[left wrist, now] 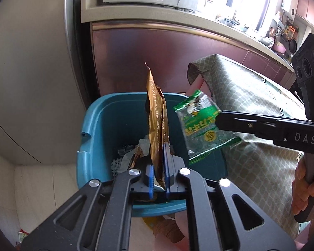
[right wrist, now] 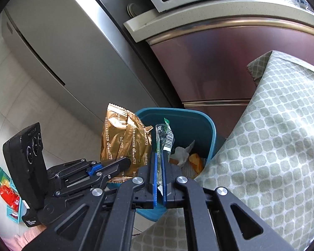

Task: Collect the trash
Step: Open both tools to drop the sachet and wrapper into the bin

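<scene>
Over the teal bin (left wrist: pixel 106 129), at 6 o'clock in the left wrist view, the left gripper (left wrist: pixel 159 167) is pinching a gold wrapper (left wrist: pixel 156 125) between its 2 blue pads, with the jaws almost closed and the wrapper standing upright above the bin's opening. Crumpled trash (left wrist: pixel 131 156) is lying inside the bin at about 7 o'clock from the wrapper. At 3 o'clock in the same view, the right gripper (left wrist: pixel 218 118) is reaching in from the side, clamping a green and clear packet (left wrist: pixel 201 125) by its edge, the packet hanging over the bin's right rim. A hand (left wrist: pixel 303 188) is wrapping around that gripper's handle at 4 o'clock, and a patterned green cloth (left wrist: pixel 251 104) is draping beside the bin. Going left to right in the right wrist view, red and green packets (right wrist: pixel 7 190) are lying on the floor at 8 o'clock, the left gripper is holding the gold wrapper (right wrist: pixel 125 142) at 9 o'clock beside the bin's left rim, and the right gripper (right wrist: pixel 160 177) at 6 o'clock is squeezing the green packet (right wrist: pixel 163 138) edge-on, its jaws nearly touching, above the bin (right wrist: pixel 211 138) with paper scraps (right wrist: pixel 182 154) inside. A silver fridge (right wrist: pixel 58 48) is standing at 10 o'clock.
</scene>
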### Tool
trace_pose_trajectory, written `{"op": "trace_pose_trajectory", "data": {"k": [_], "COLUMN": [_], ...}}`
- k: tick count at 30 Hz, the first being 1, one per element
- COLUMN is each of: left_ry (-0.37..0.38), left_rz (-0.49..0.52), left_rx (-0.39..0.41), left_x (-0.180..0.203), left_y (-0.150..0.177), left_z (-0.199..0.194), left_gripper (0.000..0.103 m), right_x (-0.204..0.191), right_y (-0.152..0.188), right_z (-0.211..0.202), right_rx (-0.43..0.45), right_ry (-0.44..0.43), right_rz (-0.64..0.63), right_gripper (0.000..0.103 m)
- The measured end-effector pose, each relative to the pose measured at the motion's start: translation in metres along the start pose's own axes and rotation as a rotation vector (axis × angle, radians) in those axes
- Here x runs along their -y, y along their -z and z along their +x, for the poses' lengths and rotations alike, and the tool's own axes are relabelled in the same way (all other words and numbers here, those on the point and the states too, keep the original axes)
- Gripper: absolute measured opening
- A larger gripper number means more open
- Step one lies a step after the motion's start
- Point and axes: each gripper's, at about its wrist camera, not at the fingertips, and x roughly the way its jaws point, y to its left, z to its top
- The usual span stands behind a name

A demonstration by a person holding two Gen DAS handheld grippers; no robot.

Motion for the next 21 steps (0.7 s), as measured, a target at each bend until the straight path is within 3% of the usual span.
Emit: {"op": "trace_pose_trajectory", "data": {"k": [6,11,15,21], "left_ry": [0.013,0.044,0.053,0.053], "left_rz": [-0.020,-0.041,-0.050,-0.040], "left_rx": [-0.027,-0.042,-0.033,0.024], "left_x": [0.001,0.002,0.001,0.006], "left_y": [0.003,0.005,0.008,0.014], "left_z": [0.022,0.035,0.033,0.009], "left_gripper": [0.012,0.026,0.029,0.044], "right_x": [0.004,0.008,0.010,0.009], "right_y": [-0.003,-0.002,0.003,0.012], "right_z": [0.016,0.015,0.010,-0.003], "right_rx": [-0.030,-0.018,-0.007,0.016], "right_ry": [0.019,0.024,0.023,0.019], "right_rz": [0.018,0.033,0.040,0.034], "right_gripper": [0.007,0.010,0.013,0.026]}}
